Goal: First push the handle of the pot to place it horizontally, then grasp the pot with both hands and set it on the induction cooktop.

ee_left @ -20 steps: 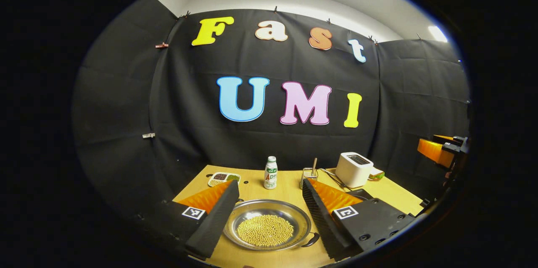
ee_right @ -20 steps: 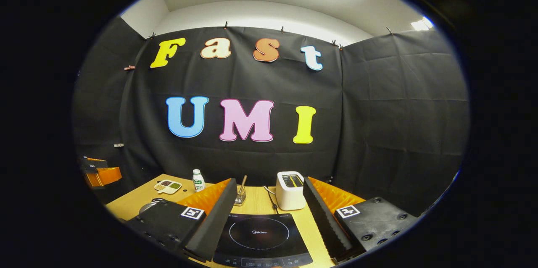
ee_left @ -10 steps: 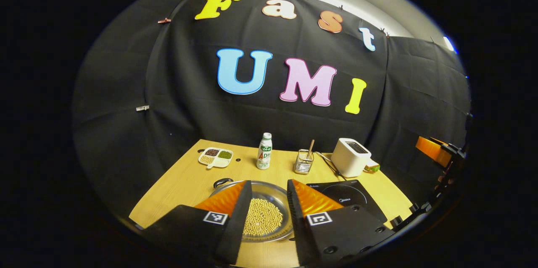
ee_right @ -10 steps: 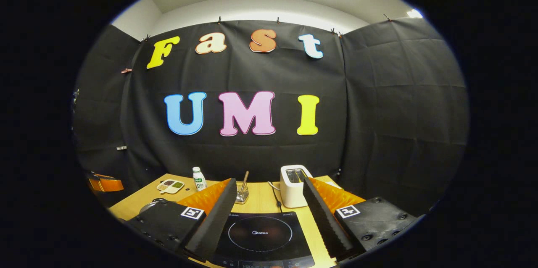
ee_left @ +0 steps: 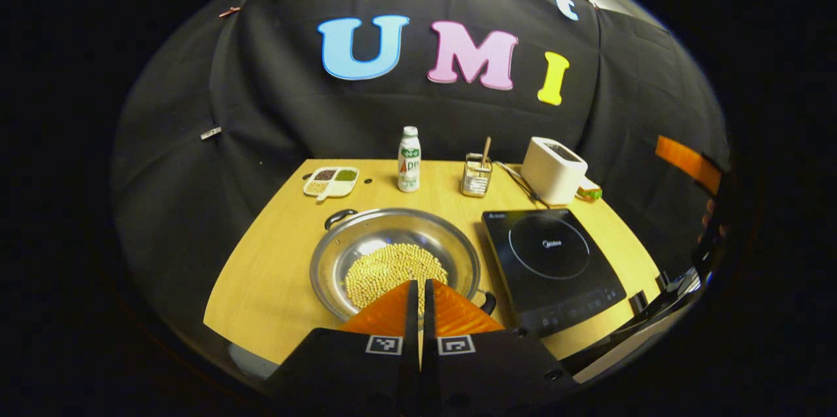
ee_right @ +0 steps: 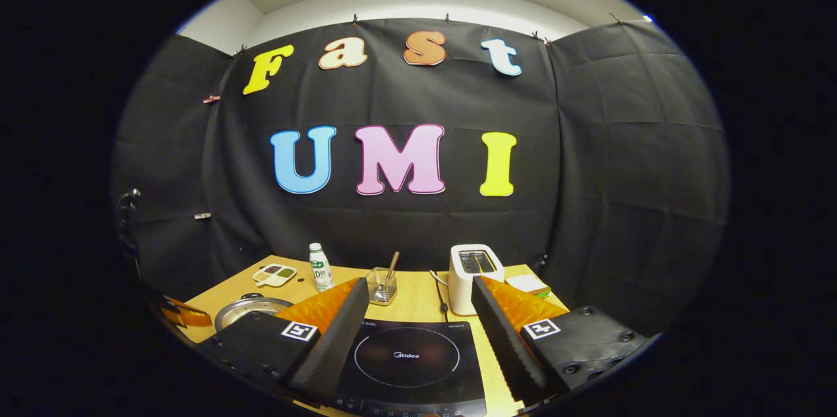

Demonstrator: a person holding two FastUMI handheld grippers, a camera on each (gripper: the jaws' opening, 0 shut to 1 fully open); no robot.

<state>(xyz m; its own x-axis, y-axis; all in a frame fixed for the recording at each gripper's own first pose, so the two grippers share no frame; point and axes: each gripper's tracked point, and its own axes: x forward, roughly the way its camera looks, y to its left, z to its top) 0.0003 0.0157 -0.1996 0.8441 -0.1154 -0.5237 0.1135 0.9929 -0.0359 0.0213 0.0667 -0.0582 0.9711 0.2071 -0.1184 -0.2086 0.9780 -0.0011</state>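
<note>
The pot [ee_left: 394, 260], holding yellow beans [ee_left: 393, 268], sits on the table [ee_left: 274, 266] just left of the cooktop [ee_left: 552, 261], its handles [ee_left: 340, 216] set diagonally (far-left and near-right). Over the last second the left gripper [ee_left: 416, 293] has been raised, tilted down and clenched with nothing held, above the pot's near rim; a handle push seems prepared. The right gripper [ee_right: 418, 319] has been kept spread wide over the cooktop [ee_right: 407, 359].

Bare table [ee_left: 274, 273] flanks the pot [ee_left: 392, 260] (cooktop [ee_left: 552, 263] just beside).
</note>
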